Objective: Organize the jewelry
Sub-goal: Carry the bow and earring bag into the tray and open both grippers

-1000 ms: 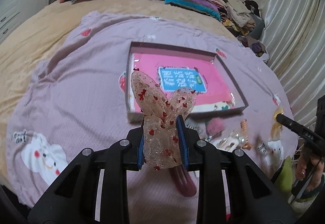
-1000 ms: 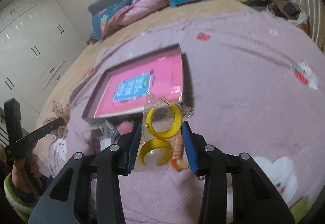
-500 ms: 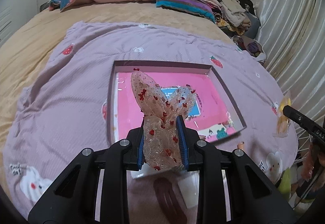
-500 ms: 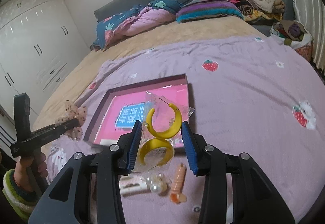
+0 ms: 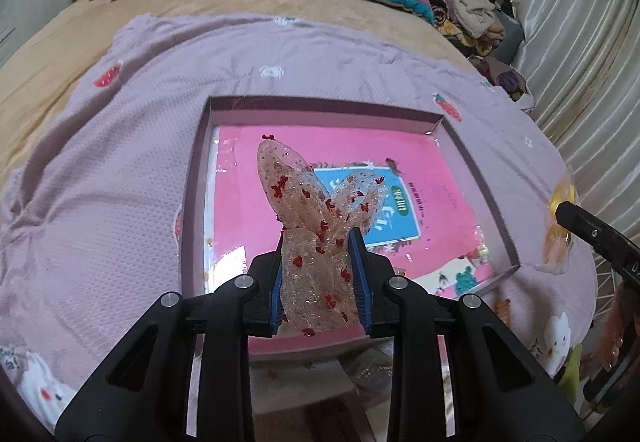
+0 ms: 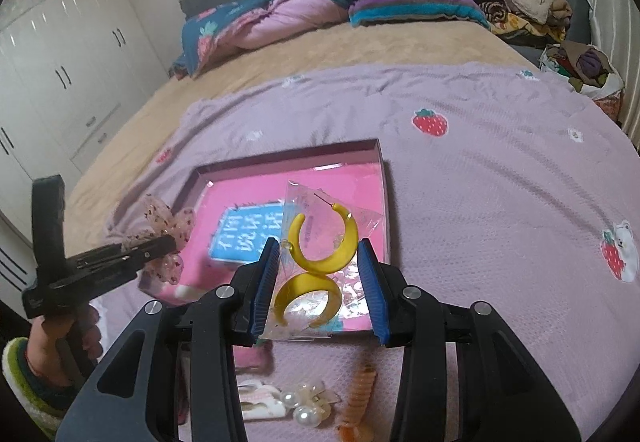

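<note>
The left claw (image 5: 319,284) clamps a sheer glittery bow with red flecks (image 5: 316,226) above the shallow pink-lined box (image 5: 196,201). Only the right view shows pearl clips (image 6: 306,408) below the right claw (image 6: 320,292), which grips a clear crinkly packet of yellow crescent hoop earrings (image 6: 320,242) over that box's near edge.

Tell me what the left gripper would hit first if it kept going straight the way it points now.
Probably the pink floor of the shallow box. The left gripper, its jaws shut on the sheer bow, angles down over the box's near part, with nothing else visible between. Depth is hard to judge here.
</note>
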{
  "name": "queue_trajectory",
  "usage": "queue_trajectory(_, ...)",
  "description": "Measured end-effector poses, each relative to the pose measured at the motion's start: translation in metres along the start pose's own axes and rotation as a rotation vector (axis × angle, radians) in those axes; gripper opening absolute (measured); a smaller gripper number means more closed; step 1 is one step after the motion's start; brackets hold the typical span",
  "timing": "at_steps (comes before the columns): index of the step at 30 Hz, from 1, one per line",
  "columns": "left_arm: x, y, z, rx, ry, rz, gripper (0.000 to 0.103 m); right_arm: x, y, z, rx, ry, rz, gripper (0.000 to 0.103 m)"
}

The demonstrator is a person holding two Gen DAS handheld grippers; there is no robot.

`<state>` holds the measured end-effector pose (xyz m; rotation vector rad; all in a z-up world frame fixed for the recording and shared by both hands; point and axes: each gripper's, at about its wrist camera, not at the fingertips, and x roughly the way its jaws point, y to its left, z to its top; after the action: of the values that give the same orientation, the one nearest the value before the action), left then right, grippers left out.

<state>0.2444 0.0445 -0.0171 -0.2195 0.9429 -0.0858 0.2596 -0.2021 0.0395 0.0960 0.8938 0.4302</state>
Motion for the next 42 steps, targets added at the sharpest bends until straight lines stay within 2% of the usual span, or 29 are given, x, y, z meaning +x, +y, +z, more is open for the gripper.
queue_trajectory(6, 0.014, 0.004, -0.006, 0.017, 0.027, 0.013, 0.028, 0.029, 0.001, -0.008, -0.021, 0.051, -0.037, 0.039)
queue_trajectory(10, 0.013, 0.006, -0.009, 0.021, 0.022, 0.021, 0.041, 0.045, 0.002, -0.01, -0.043, 0.071, -0.068, 0.039)
queue_trajectory(12, 0.012, 0.007, -0.011, 0.022, 0.017, 0.034, 0.052, 0.053, 0.003, -0.012, -0.05, 0.085, -0.08, 0.039)
queue_trajectory(14, 0.009, 0.009, -0.011, 0.021, 0.017, 0.043, 0.056, 0.06, 0.004, -0.014, -0.051, 0.1, -0.085, 0.039)
queue_trajectory(17, 0.001, 0.011, -0.013, 0.018, 0.004, 0.054, 0.068, 0.07, 0.005, -0.016, -0.05, 0.12, -0.096, 0.039)
queue_trajectory(22, -0.013, 0.011, -0.012, 0.023, -0.027, 0.067, 0.079, 0.08, 0.003, -0.02, -0.031, 0.142, -0.094, 0.042)
queue_trajectory(24, -0.019, 0.012, -0.01, 0.019, -0.039, 0.074, 0.083, 0.078, 0.004, -0.02, -0.018, 0.139, -0.08, 0.047)
queue_trajectory(26, -0.027, 0.012, -0.01, 0.015, -0.056, 0.074, 0.085, 0.072, 0.004, -0.02, -0.002, 0.129, -0.063, 0.063)
queue_trajectory(29, -0.037, 0.012, -0.011, 0.008, -0.07, 0.078, 0.09, 0.057, 0.007, -0.02, -0.001, 0.099, -0.043, 0.07)
queue_trajectory(38, -0.071, 0.006, -0.018, -0.01, -0.117, 0.079, 0.093, 0.001, 0.013, -0.019, 0.006, 0.008, -0.004, 0.086)
queue_trajectory(42, -0.086, 0.003, -0.022, -0.01, -0.136, 0.082, 0.094, -0.025, 0.017, -0.022, -0.009, -0.035, 0.003, 0.089)
